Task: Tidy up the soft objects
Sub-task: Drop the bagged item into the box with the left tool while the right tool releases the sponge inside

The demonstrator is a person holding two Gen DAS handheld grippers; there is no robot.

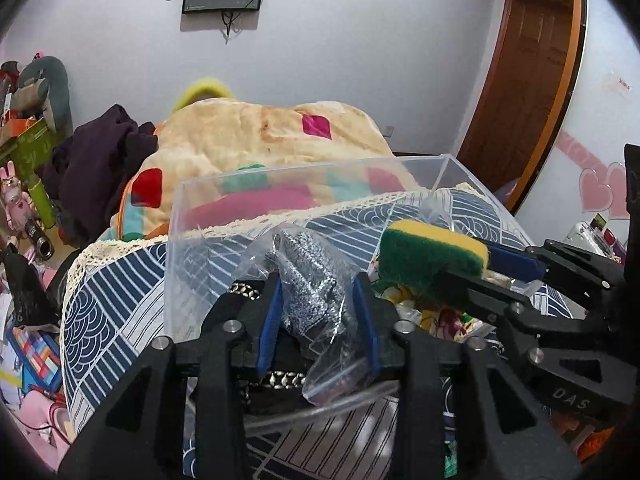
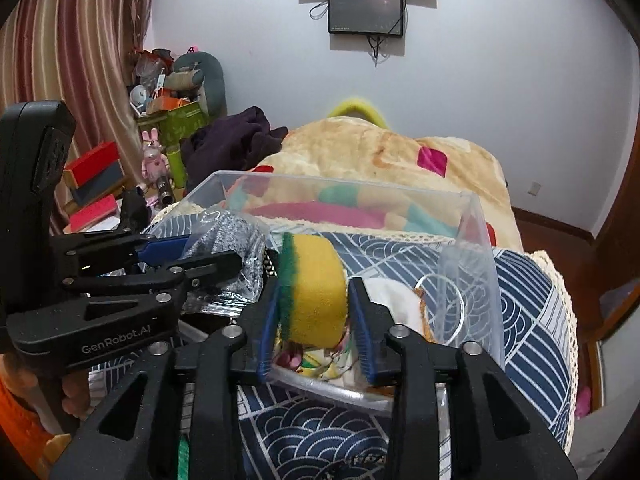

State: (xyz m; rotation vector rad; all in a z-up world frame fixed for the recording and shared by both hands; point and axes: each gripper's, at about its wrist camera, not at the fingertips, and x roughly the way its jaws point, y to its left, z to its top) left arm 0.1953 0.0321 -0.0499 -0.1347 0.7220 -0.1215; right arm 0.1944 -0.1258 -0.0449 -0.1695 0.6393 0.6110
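Item: yellow-green sponge (image 2: 314,290), being pinched by the right gripper (image 2: 316,316) above the clear plastic bin (image 2: 472,240). Item: bagged grey knit (image 1: 310,280), being clamped by the left gripper (image 1: 318,316) over the same bin. Step: both loads are being deposited, apparently. Next: lowering and parting jaws inside the walls. Bin is sitting on patterned cloth (image 2: 532,320).

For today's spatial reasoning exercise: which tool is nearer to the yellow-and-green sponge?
Right. The right tool is shut on the sponge, gripping it over the clear box. The left tool sits beside it, shut on a bagged silver cloth.
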